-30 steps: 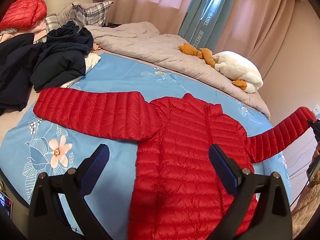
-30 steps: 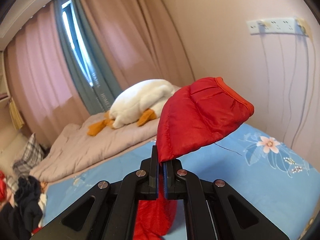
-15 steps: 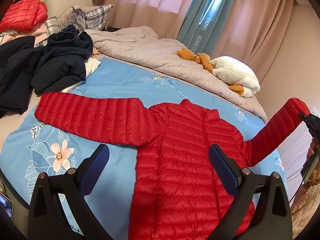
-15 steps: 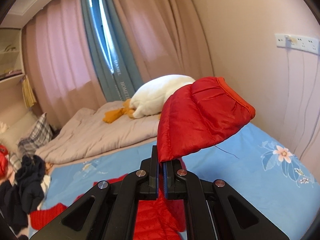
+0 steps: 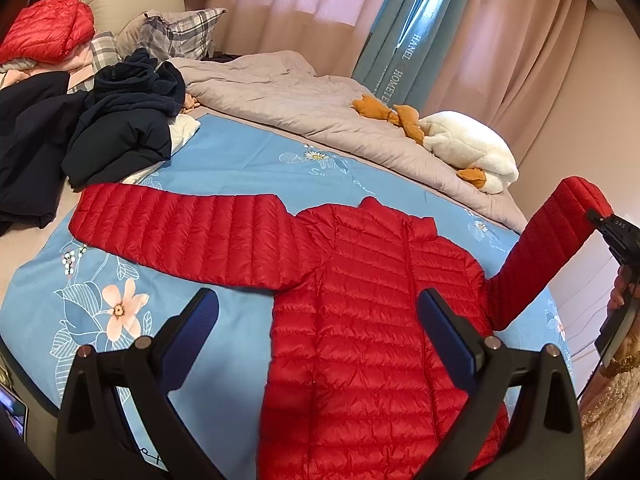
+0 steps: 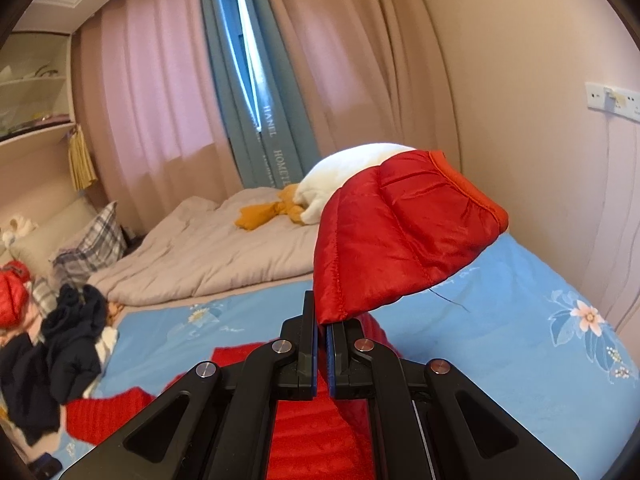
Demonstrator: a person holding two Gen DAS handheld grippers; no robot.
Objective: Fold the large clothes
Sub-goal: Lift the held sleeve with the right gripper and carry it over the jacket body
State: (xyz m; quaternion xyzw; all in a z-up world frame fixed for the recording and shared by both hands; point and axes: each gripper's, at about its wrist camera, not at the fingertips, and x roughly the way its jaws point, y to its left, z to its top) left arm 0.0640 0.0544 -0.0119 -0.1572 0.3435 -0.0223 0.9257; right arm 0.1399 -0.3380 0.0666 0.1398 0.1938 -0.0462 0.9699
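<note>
A red quilted down jacket (image 5: 372, 320) lies flat on the blue floral bed sheet (image 5: 240, 168). Its left sleeve (image 5: 180, 232) is spread out flat. Its right sleeve (image 5: 548, 248) is lifted off the bed. My right gripper (image 6: 322, 320) is shut on the cuff (image 6: 404, 232) of that sleeve and holds it up; it also shows at the right edge of the left wrist view (image 5: 612, 232). My left gripper (image 5: 318, 320) is open and empty, above the jacket's lower body.
A heap of dark navy clothes (image 5: 92, 132) lies at the left of the bed. A grey quilt (image 5: 288, 100) and a white plush goose (image 5: 468, 148) lie at the far side. A folded red jacket (image 5: 44, 32) and plaid pillows (image 5: 176, 36) are at the back left.
My right gripper has raised the right sleeve higher and swung it inward toward the jacket's body. My left gripper has stayed open over the jacket.
</note>
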